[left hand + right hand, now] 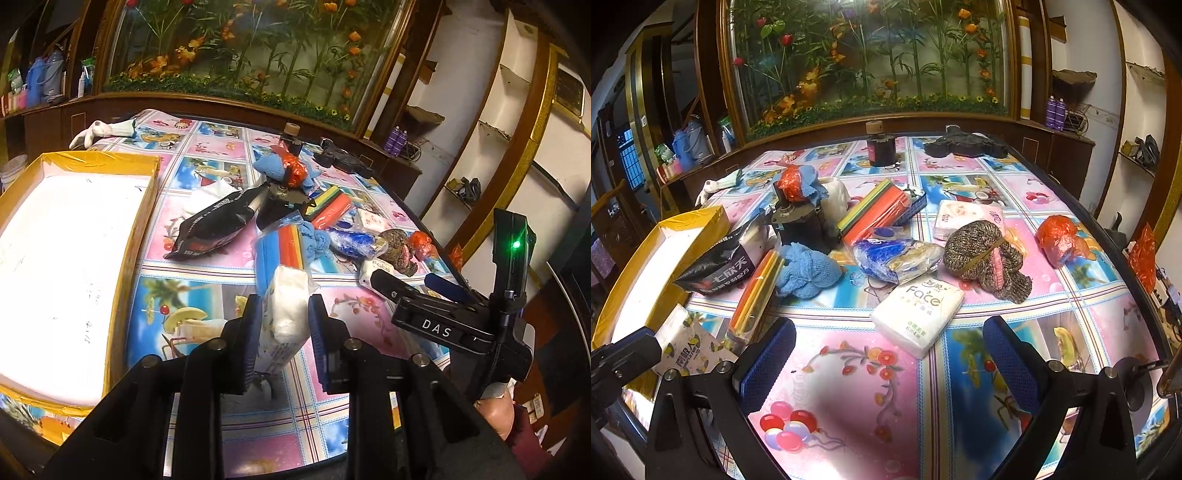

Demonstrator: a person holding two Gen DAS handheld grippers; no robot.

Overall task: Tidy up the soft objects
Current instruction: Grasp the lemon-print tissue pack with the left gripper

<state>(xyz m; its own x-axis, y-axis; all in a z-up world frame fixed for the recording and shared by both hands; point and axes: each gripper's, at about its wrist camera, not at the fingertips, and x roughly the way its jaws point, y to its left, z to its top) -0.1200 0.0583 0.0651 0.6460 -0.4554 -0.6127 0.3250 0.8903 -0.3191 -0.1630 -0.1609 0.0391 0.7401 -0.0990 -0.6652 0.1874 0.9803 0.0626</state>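
Observation:
My left gripper [284, 321] is shut on a white tissue pack with a lemon print [282, 317], held above the table near the yellow-edged box [66, 243]; the pack also shows in the right wrist view [689, 343]. My right gripper [888, 354] is open and empty, just short of a white "Face" tissue pack [918, 312]. Soft things lie scattered beyond: a blue knit cloth [805, 271], a brown knit hat [984, 256], a pink tissue pack [964, 218], a black tissue pack [720, 264], a blue-and-white bag [894, 254].
The table [849, 398] has a flowered cloth. Coloured sponge stacks [879, 212] [753, 299], red plastic bags [1058, 238] [792, 182], a black motor block [805, 221], a dark jar [881, 147] and a black tool [964, 144] stand farther back. The box stands at the left edge [646, 258].

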